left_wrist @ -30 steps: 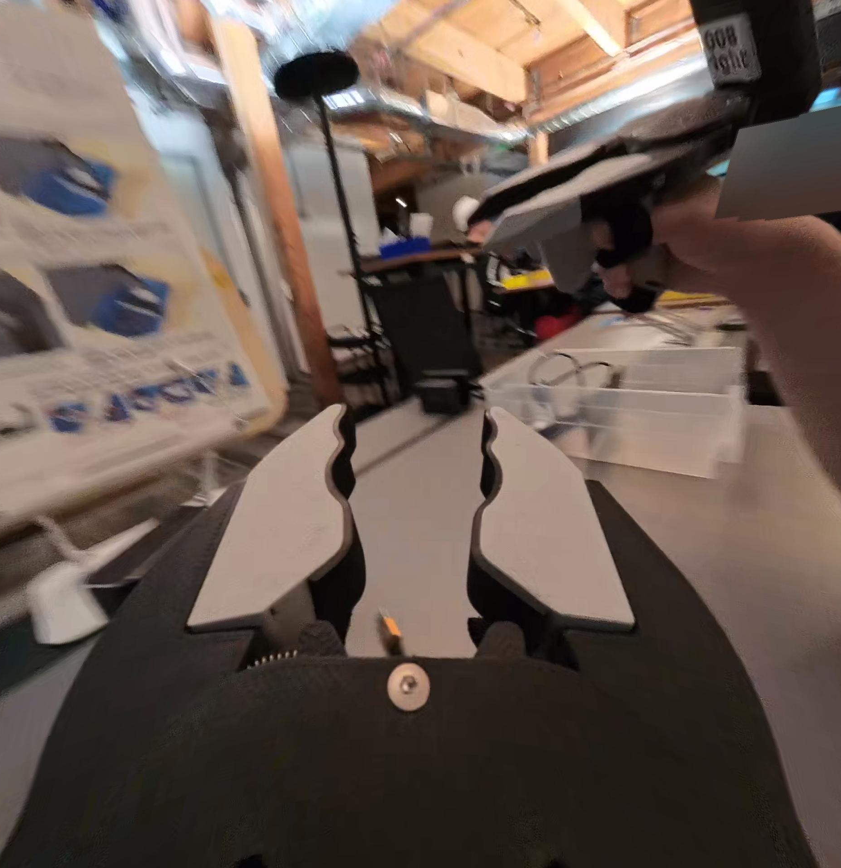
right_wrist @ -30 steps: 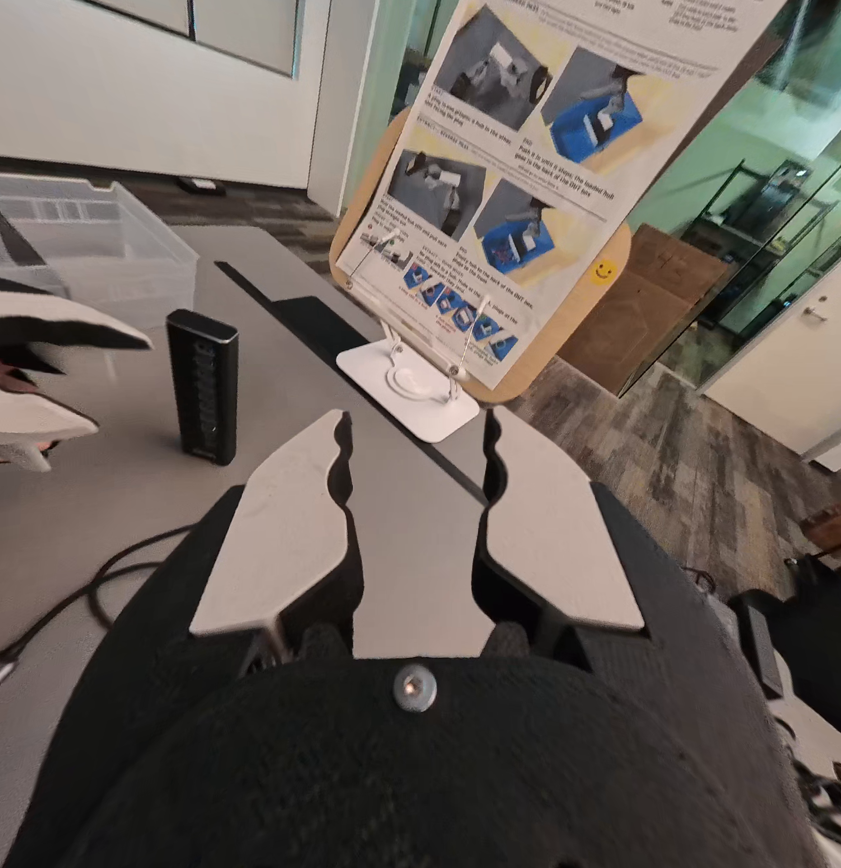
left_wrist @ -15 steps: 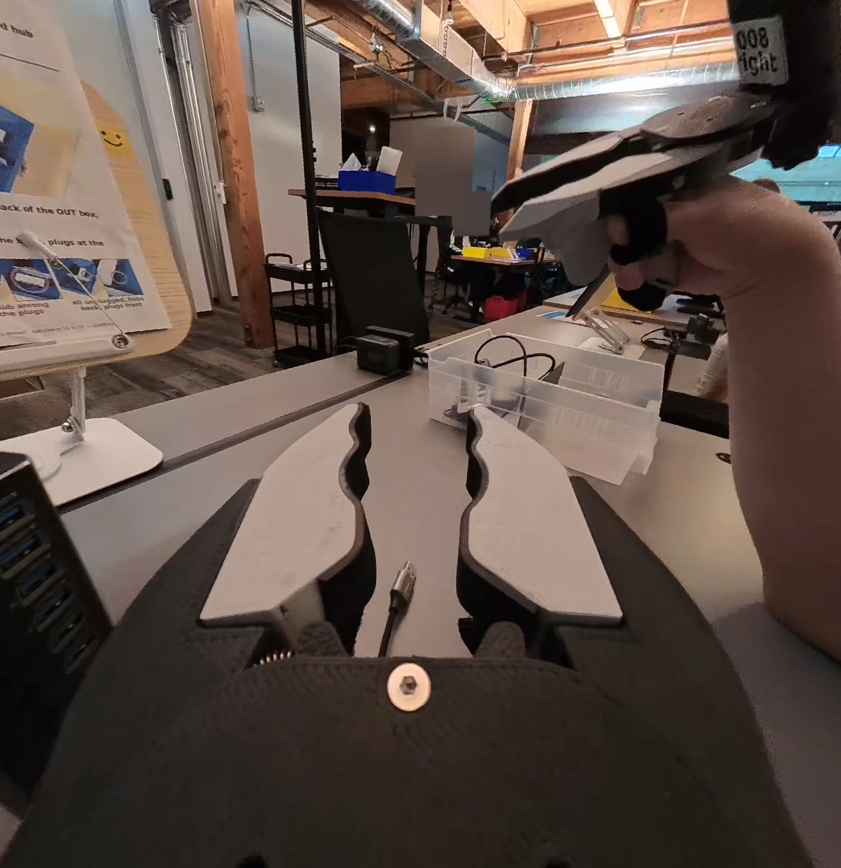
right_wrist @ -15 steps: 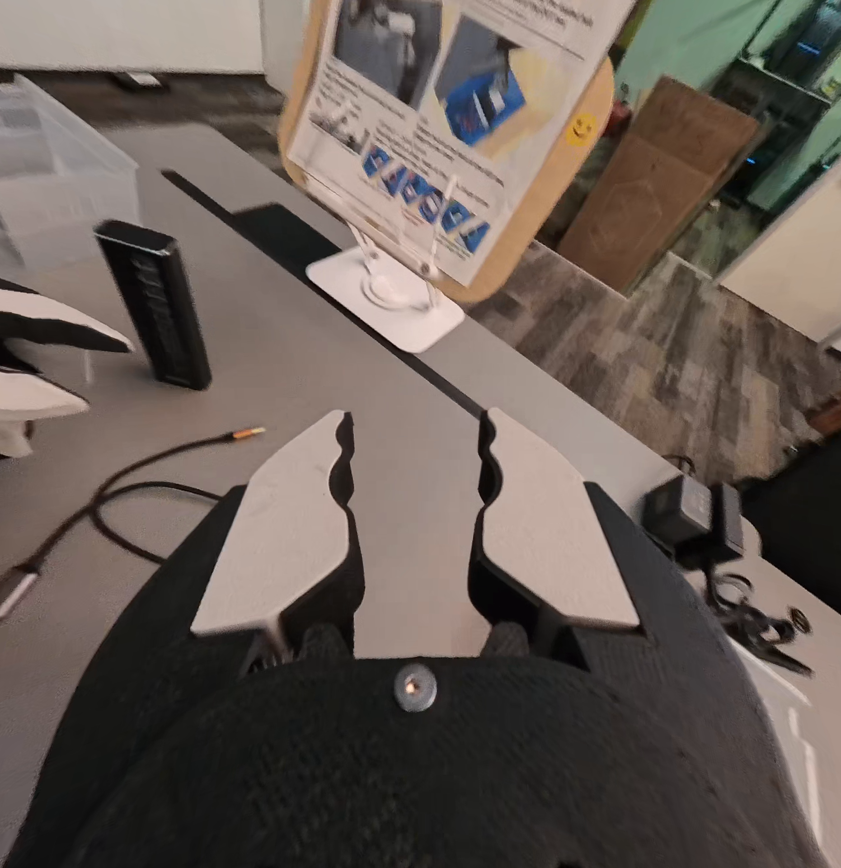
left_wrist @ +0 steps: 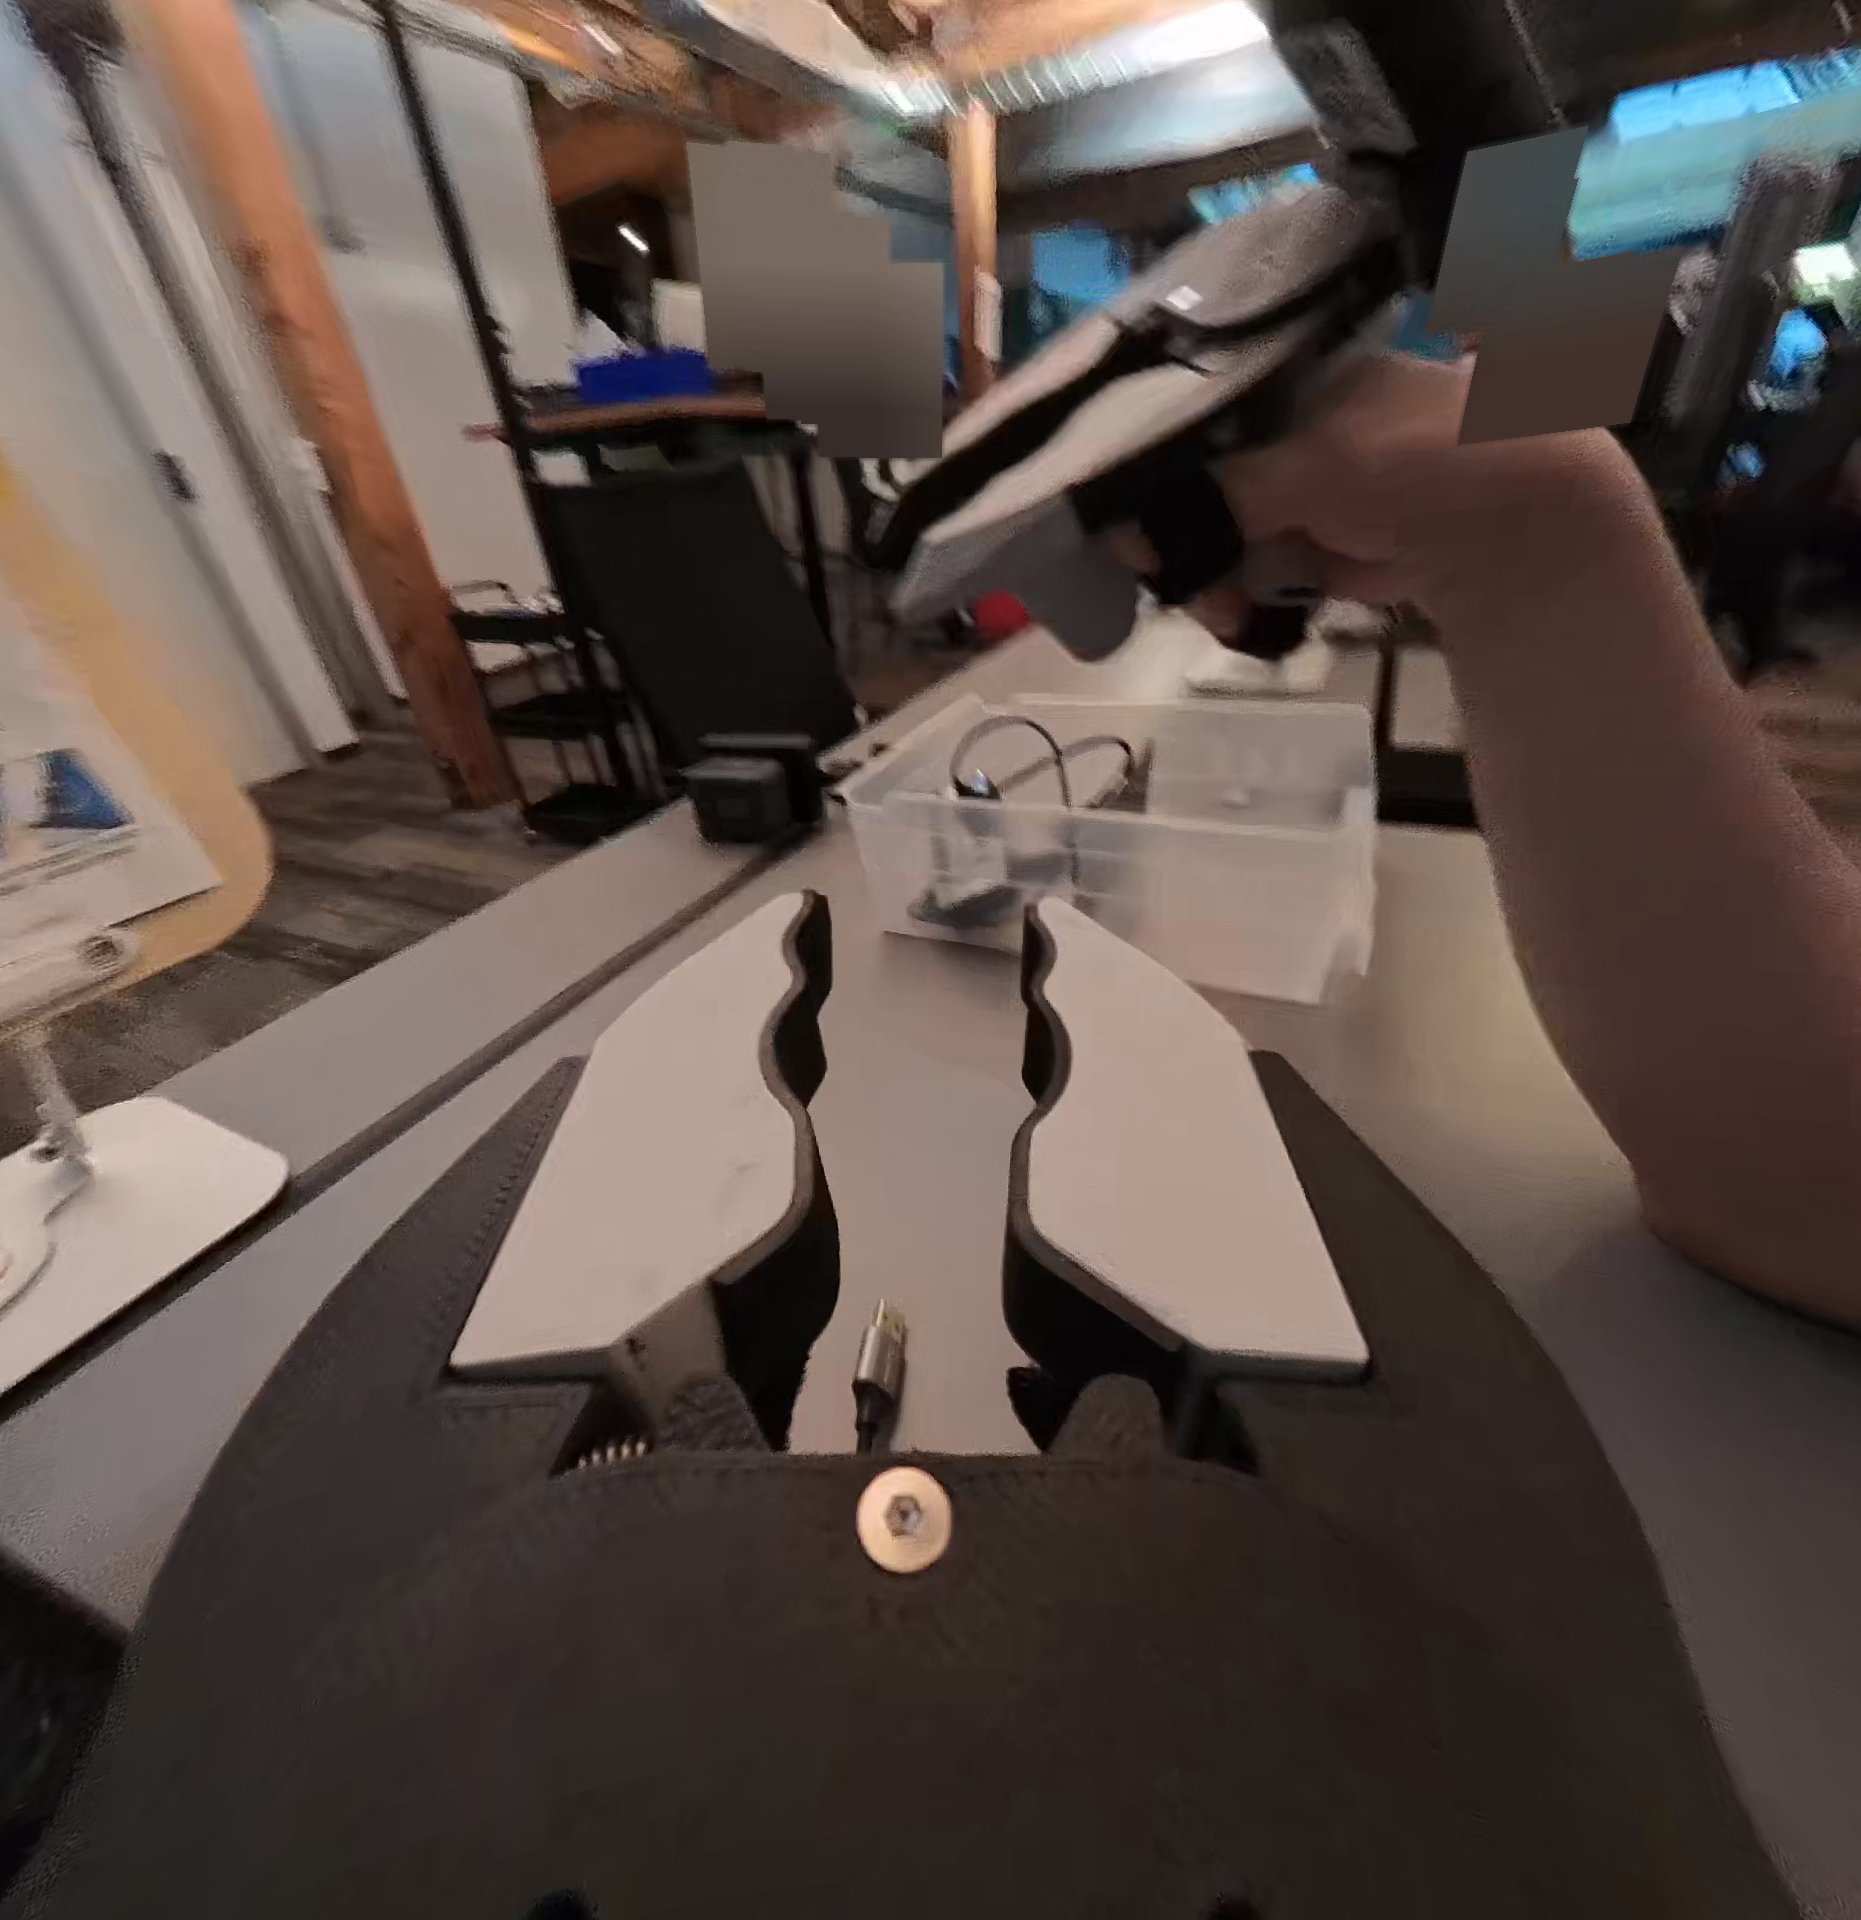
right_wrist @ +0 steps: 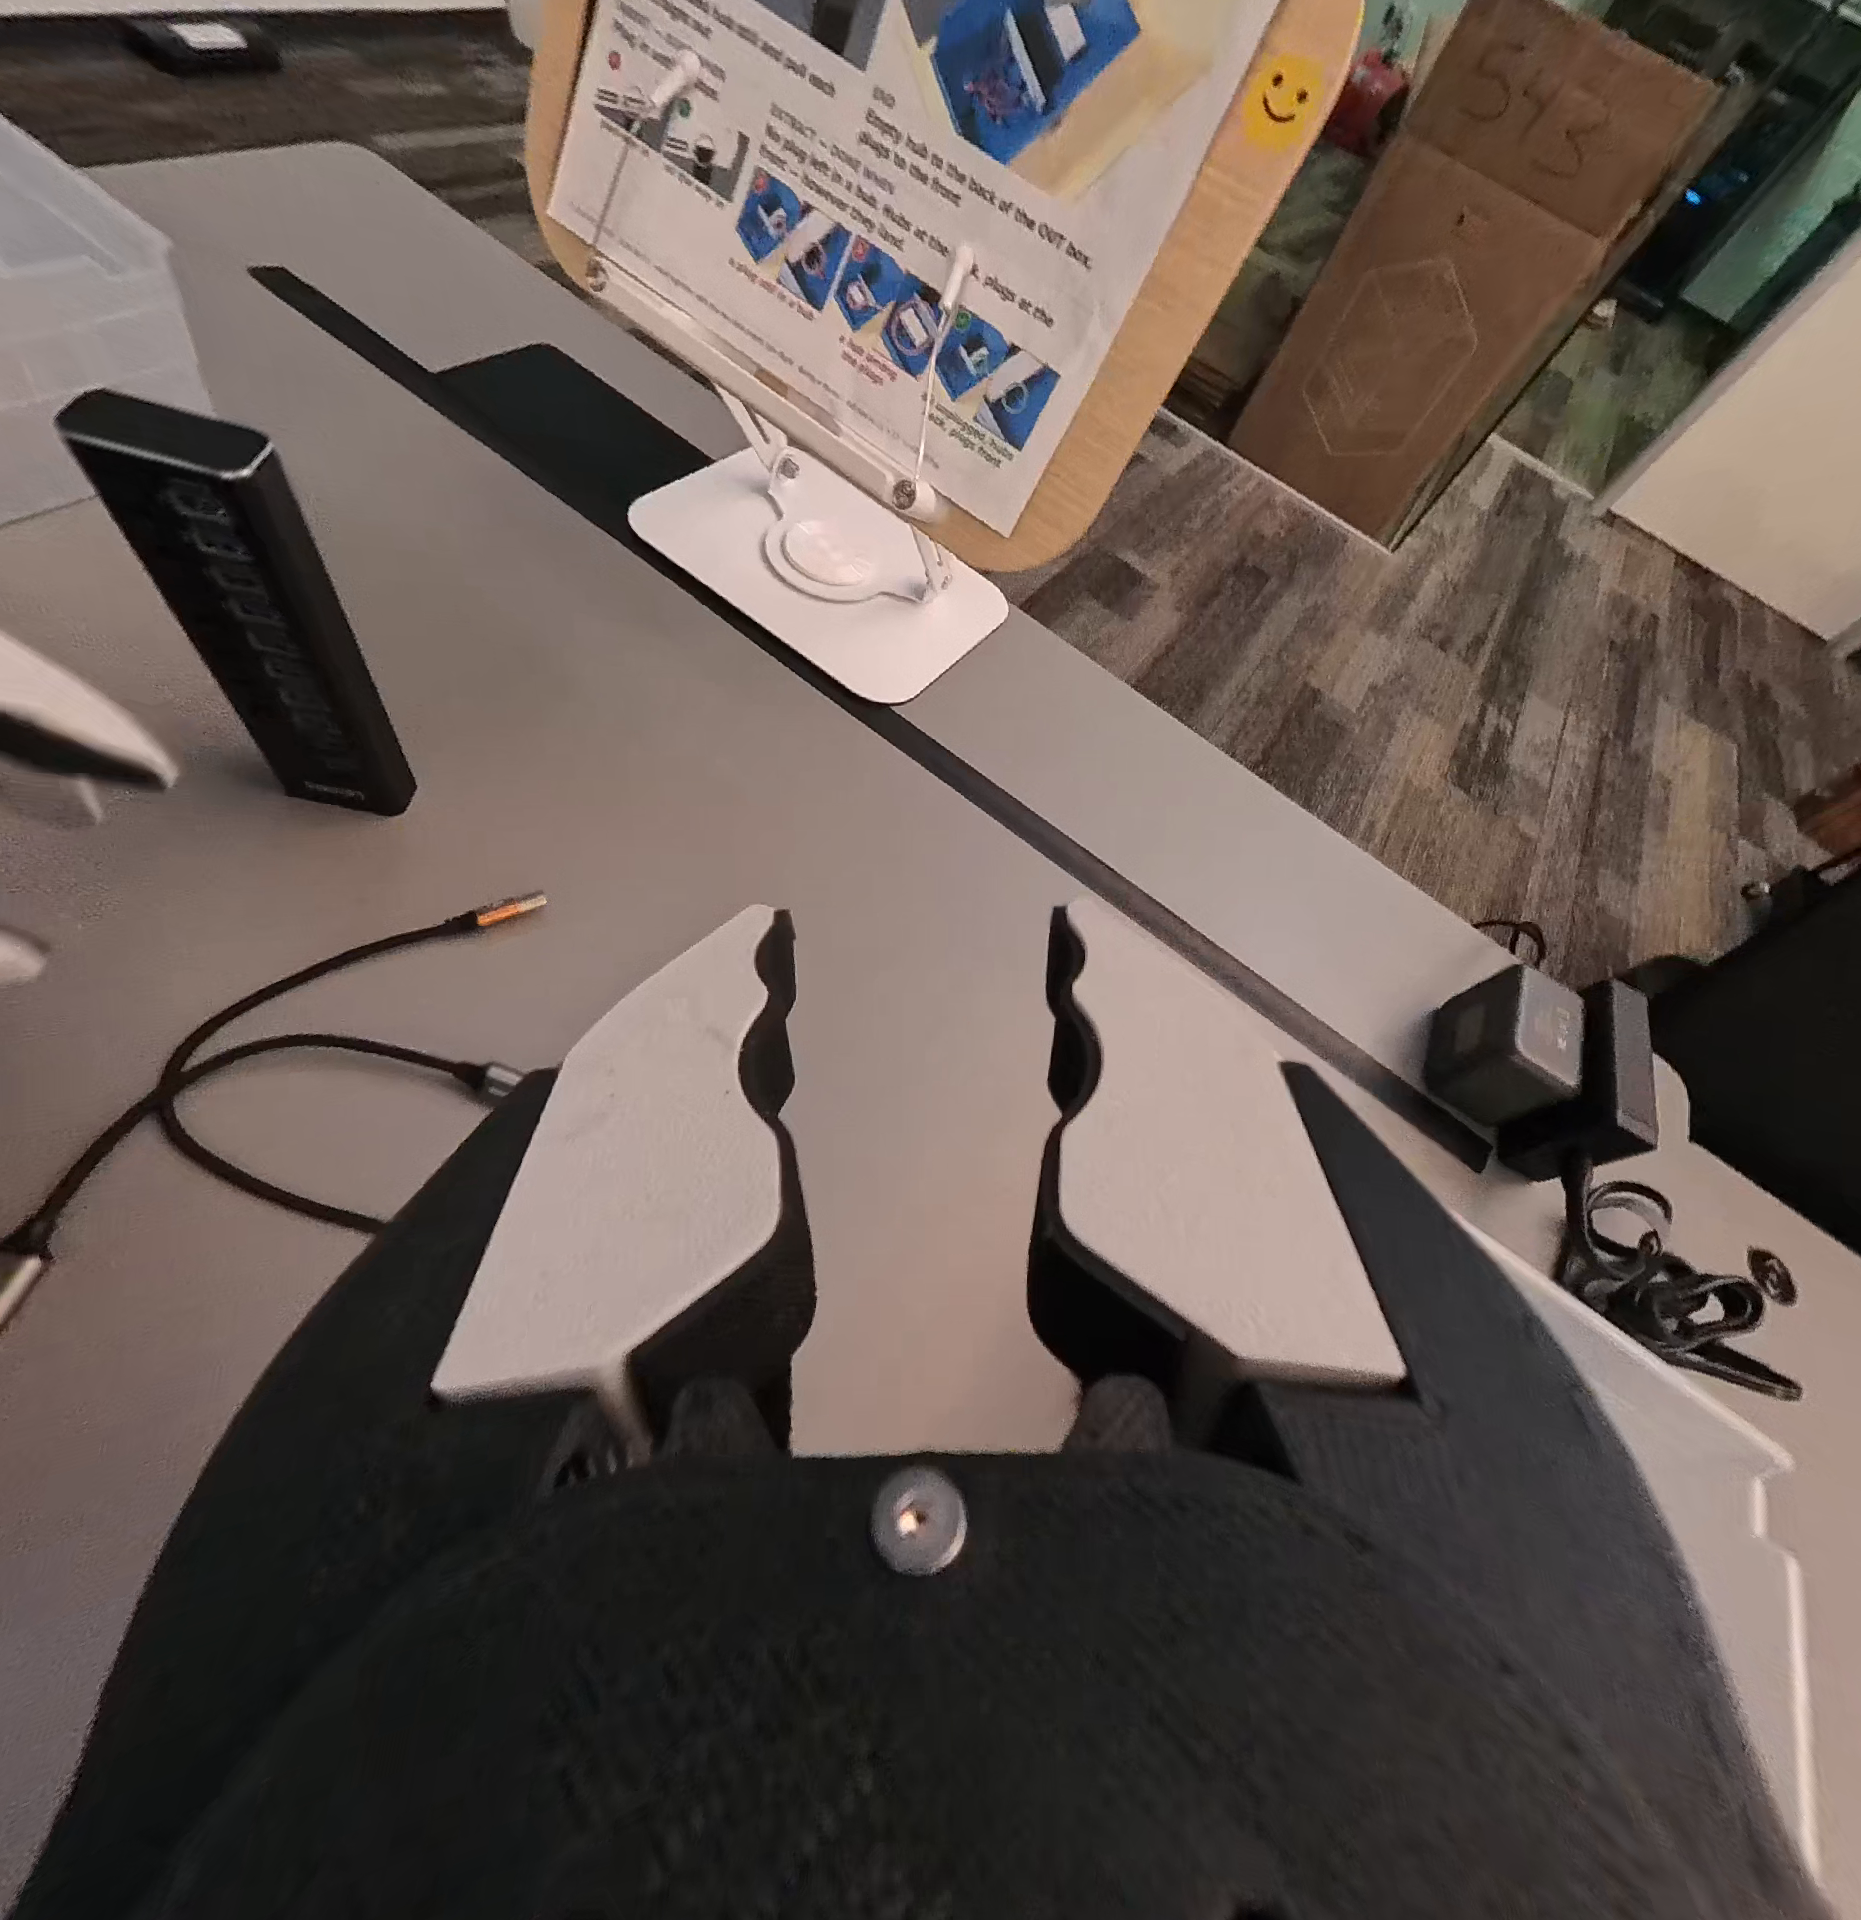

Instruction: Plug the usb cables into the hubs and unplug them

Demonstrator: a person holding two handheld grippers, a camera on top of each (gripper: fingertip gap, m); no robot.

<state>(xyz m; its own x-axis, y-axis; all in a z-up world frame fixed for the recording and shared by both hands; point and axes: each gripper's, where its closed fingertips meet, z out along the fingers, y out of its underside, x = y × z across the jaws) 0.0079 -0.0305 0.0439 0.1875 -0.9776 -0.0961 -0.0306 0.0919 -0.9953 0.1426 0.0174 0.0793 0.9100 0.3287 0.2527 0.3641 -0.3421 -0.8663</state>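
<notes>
Left wrist view only: clear plastic bin (left_wrist: 1217, 852) far across the grey bench (left_wrist: 1425, 1143), holding looped dark cables (left_wrist: 1040, 758) and small dark parts, blurred. A black box (left_wrist: 749, 800) sits just left of the bin. The right tool (left_wrist: 905, 561) shows here too, held in a hand (left_wrist: 1445, 499) above the bench, the forearm crossing the right side of the frame.

Right wrist view only: black usb hub (right_wrist: 240, 613) upright, leaning a little, ports in a row down its face, nothing plugged in. A braided black usb cable (right_wrist: 230, 1039) lies loose on the bench near the hub, its orange-tipped plug (right_wrist: 510, 911) apart from the hub. Black power adapter (right_wrist: 1539, 1060) with coiled cord at the right bench edge.

Both views: instruction sheet on a white stand (right_wrist: 822, 582), at the far bench edge.

Left tool (left_wrist: 926, 945): jaws partly apart, empty. A silver plug (left_wrist: 879, 1351) lies on the bench below, between the finger roots, untouched.

Right tool (right_wrist: 921, 930): jaws moderately wide, empty, over bare bench. Cable passes under its left side.
</notes>
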